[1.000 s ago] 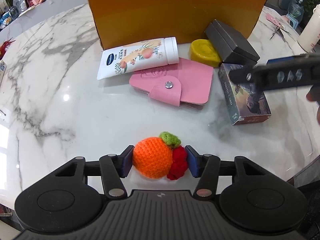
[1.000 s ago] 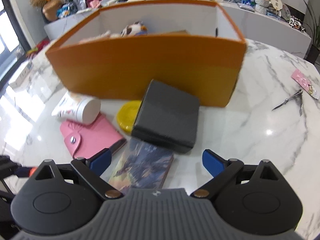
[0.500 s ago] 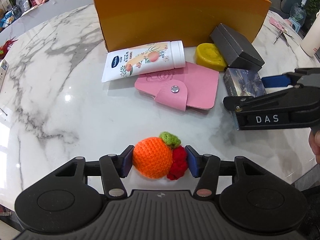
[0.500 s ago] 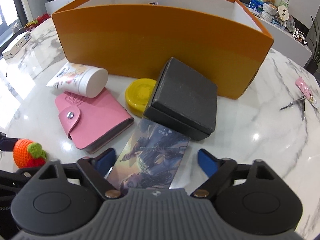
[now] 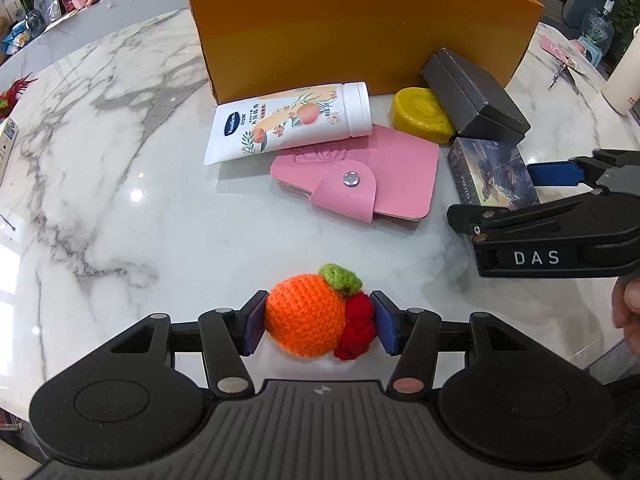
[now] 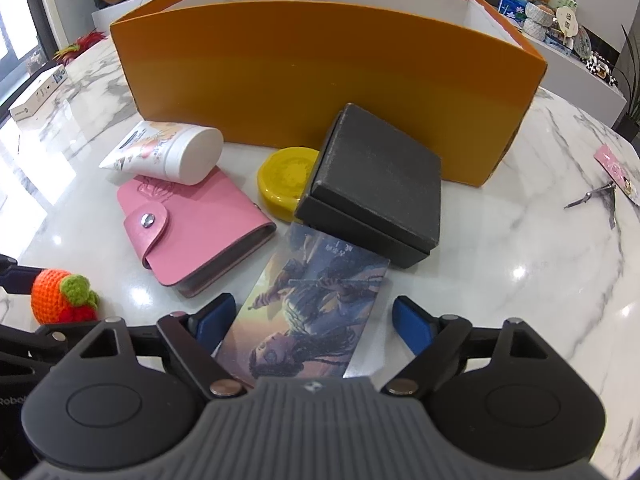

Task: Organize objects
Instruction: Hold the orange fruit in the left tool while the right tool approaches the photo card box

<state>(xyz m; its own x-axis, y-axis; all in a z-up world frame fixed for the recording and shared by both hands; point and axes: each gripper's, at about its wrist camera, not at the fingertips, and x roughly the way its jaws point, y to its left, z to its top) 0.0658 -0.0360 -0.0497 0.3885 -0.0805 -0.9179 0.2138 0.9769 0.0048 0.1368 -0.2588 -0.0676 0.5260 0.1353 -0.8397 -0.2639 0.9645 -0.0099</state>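
Presently: illustrated card box [image 6: 308, 300] lying flat on the marble table [image 6: 500, 280], its long axis running away from the right gripper [image 6: 310, 322], between both blue pads; jaws opening, not pressing it. Left gripper [image 5: 318, 322] is clamping the crocheted orange [image 5: 306, 320]. Orange bin [image 6: 320, 68] interior is mostly hidden behind its wall.

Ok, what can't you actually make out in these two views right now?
- Inside of the orange box: both views, its front wall hides the contents.
- Near end of the illustrated card box: right wrist view, the right hand-held gripper body covers it.
- Small metal tool on the marble table: too small to identify.
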